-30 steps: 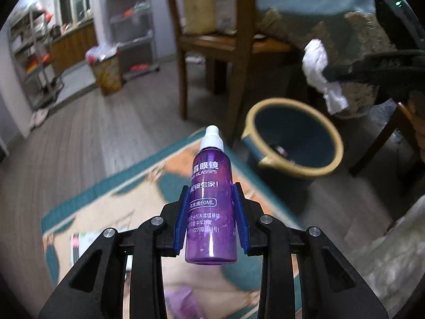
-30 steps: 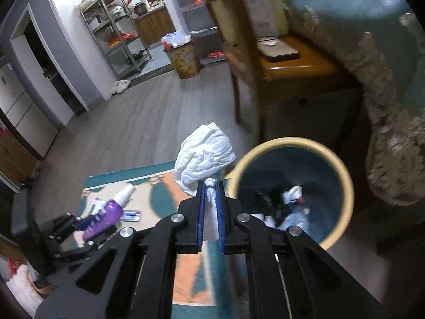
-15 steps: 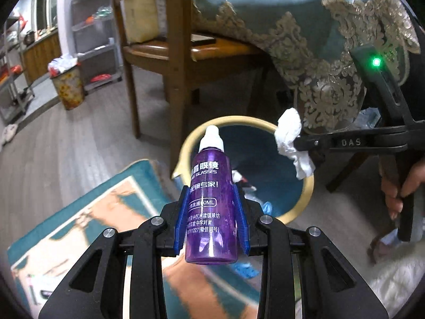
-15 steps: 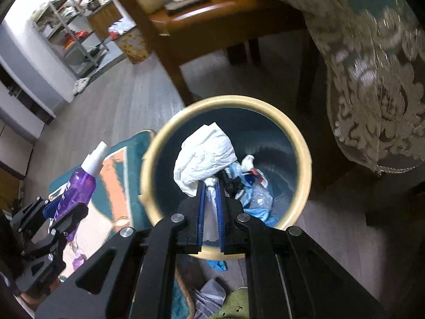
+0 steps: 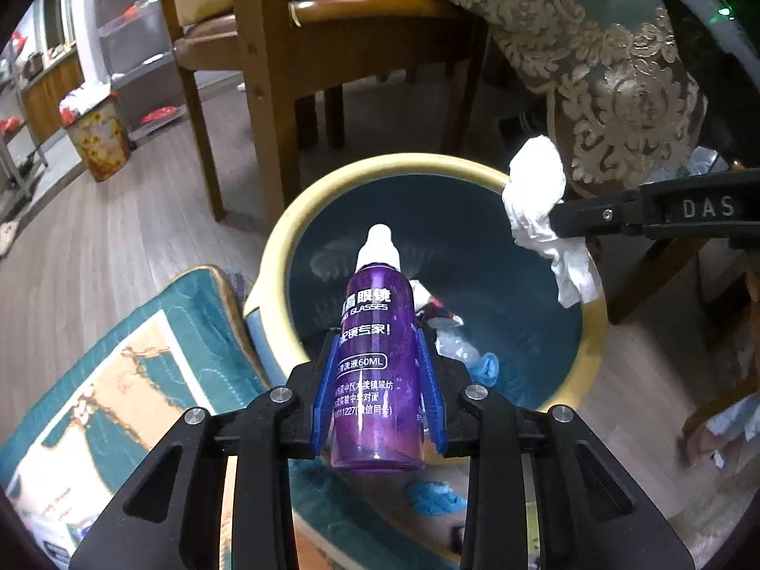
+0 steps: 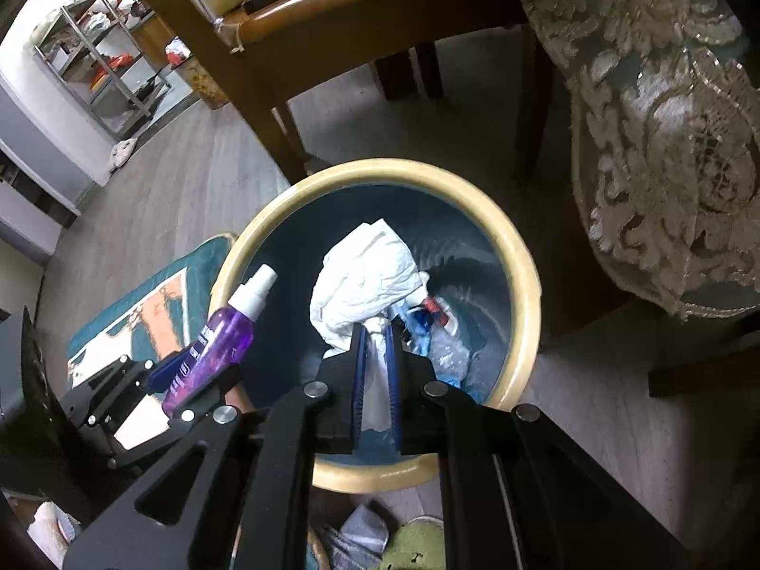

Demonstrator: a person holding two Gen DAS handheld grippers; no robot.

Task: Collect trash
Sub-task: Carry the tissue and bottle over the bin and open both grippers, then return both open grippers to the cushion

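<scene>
My left gripper (image 5: 378,370) is shut on a purple bottle (image 5: 376,356) with a white cap and holds it over the near-left rim of a teal bin with a cream rim (image 5: 280,247). My right gripper (image 6: 375,361) is shut on a crumpled white tissue (image 6: 365,285) and holds it above the bin's opening (image 6: 517,256). In the left wrist view the tissue (image 5: 536,199) hangs over the bin's right rim from the right gripper (image 5: 560,218). In the right wrist view the bottle (image 6: 223,332) sits over the bin's left rim. Trash lies in the bin's bottom.
A wooden chair (image 5: 266,47) stands behind the bin. A lace-edged tablecloth (image 5: 612,95) hangs to the right. A teal and orange rug (image 5: 118,380) lies left of the bin. A second, patterned bin (image 5: 95,137) stands far left. Cloth scraps (image 6: 361,541) lie near the bin's front.
Both grippers have moved closer to the teal bin. The bottle is now over its left rim and the tissue over its opening. Both grips are unchanged.
</scene>
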